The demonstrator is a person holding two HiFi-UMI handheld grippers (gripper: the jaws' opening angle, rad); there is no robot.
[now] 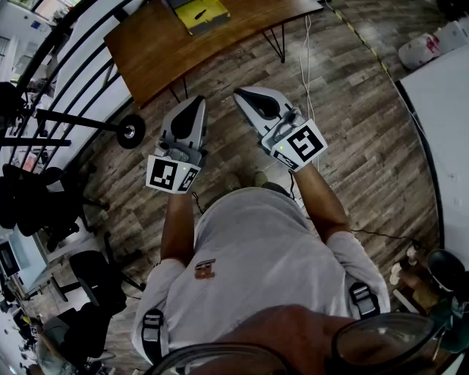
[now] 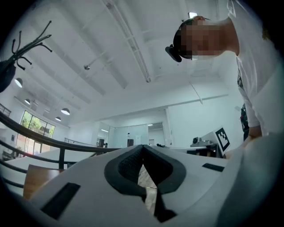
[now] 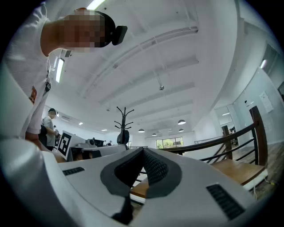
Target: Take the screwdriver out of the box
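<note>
A yellow box (image 1: 199, 13) lies on a brown wooden table (image 1: 220, 45) at the top of the head view; I see no screwdriver. I hold both grippers in front of my body over the wood floor, short of the table and pointing toward it. The left gripper (image 1: 196, 102) is shut with nothing between its jaws, and its tips meet in the left gripper view (image 2: 142, 146). The right gripper (image 1: 240, 94) is shut and empty too, its tips touching in the right gripper view (image 3: 143, 150). Both gripper views look slightly upward at ceiling and room.
A black railing (image 1: 69, 69) runs along the left, with a small wheel (image 1: 132, 132) near it. Office chairs (image 1: 95, 282) stand at lower left. A white table (image 1: 447, 124) fills the right edge. A cable (image 1: 304, 69) trails over the floor. A coat stand (image 3: 123, 122) stands far off.
</note>
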